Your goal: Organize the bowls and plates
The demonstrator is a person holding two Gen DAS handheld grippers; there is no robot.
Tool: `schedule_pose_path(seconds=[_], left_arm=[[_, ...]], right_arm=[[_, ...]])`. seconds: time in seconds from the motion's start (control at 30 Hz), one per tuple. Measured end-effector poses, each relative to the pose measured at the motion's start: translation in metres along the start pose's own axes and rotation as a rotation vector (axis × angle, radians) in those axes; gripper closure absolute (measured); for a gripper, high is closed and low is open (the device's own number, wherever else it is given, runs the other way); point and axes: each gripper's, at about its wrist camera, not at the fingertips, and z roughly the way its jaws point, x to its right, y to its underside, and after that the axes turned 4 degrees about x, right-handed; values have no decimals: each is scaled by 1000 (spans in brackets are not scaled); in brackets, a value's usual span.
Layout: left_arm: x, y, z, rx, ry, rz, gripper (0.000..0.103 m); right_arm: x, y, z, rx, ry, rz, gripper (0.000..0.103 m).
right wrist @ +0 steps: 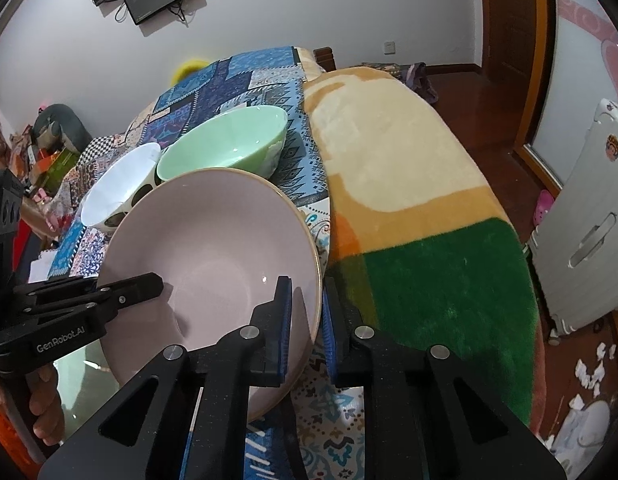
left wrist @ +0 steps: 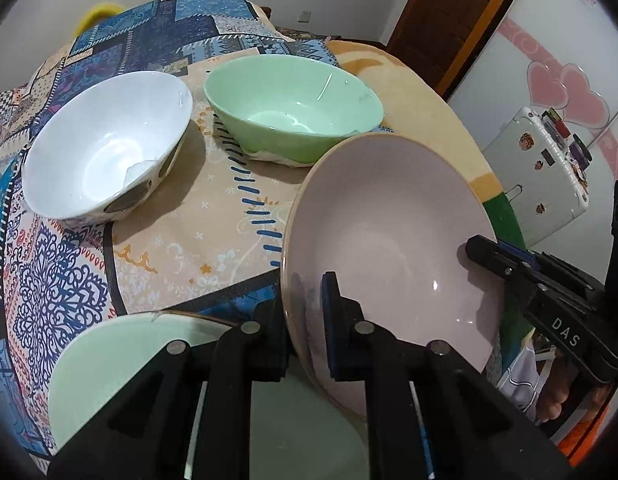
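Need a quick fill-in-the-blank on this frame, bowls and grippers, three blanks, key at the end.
1. Both hand-held grippers, left and right, are clamped on the rim of the ____ bowl.
2. The bowl standing right beside the green bowl on the patterned cloth is ____ inside.
3. Under the left hand-held gripper lies a pale ____ plate.

Missing words: pink; white; green
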Motion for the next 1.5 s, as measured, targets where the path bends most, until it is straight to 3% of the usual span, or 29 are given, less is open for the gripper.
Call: schedule_pose_path(seconds=[0.43,0.83,1.5], left_arm=[[13,5,-21,16,29,8,90],[15,9,-64,76,33,5,90],[-51,52,-145,164,-10,-90,90]], right_arm=[[-2,-3,-27,47,8,23,90],[-25,-8,-52,100,-2,-15,90],[-117,1,-60,130,-73,-130,90]])
